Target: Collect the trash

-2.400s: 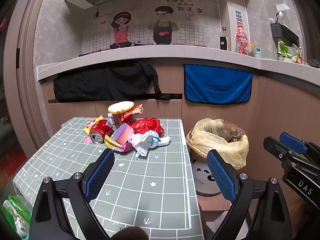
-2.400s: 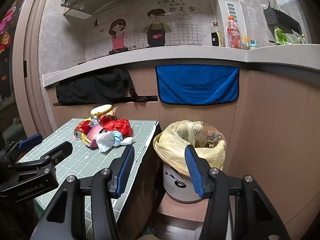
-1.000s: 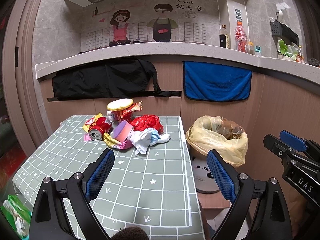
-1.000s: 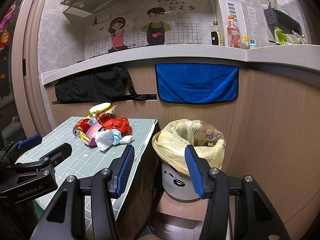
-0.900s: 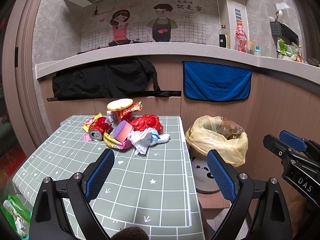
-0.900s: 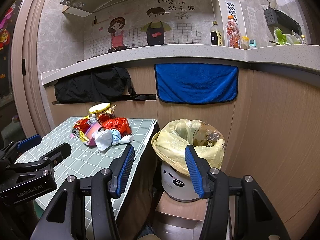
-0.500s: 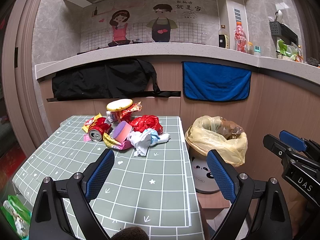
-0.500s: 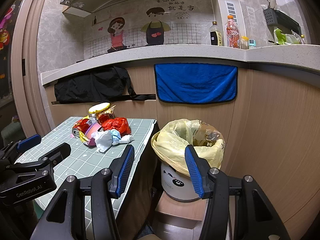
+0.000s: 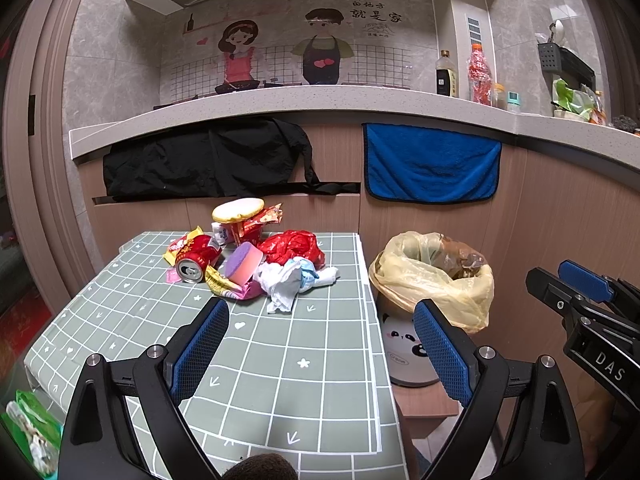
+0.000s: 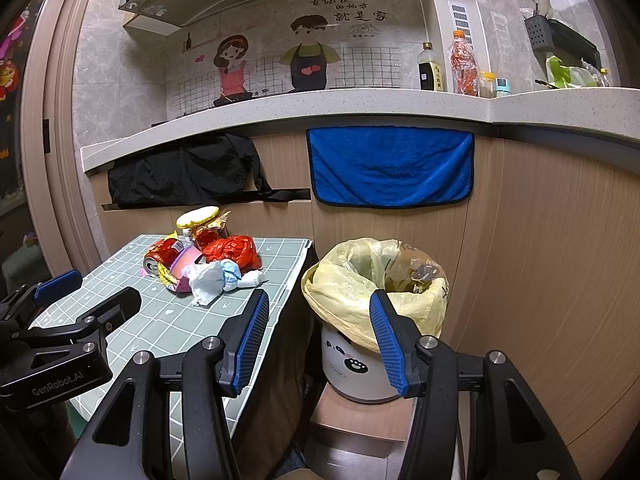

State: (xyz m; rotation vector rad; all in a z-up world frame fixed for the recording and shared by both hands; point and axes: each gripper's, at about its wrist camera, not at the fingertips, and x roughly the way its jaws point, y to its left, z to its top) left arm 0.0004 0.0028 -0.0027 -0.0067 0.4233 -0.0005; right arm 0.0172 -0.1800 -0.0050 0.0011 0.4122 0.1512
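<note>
A heap of trash lies at the far end of the green checked table (image 9: 280, 360): a red can (image 9: 196, 258), a purple and pink sponge (image 9: 243, 263), a red plastic bag (image 9: 294, 246), crumpled white tissue (image 9: 286, 280) and snack wrappers (image 9: 256, 224). The heap also shows in the right wrist view (image 10: 208, 260). A bin lined with a yellow bag (image 9: 432, 276) stands right of the table, and it shows in the right wrist view too (image 10: 372, 280). My left gripper (image 9: 320, 344) is open and empty above the table's near half. My right gripper (image 10: 318, 340) is open and empty before the bin.
The bin stands on a low wooden stool (image 10: 360, 420). A wooden counter front behind the table carries a blue towel (image 9: 430, 164) and a black cloth (image 9: 208, 160). Bottles (image 9: 478, 74) stand on the counter top. A green bag (image 9: 28, 428) lies at the lower left.
Both grippers have drifted very slightly; the scene sits a touch lower and to the left. Nothing was taken hold of or let go.
</note>
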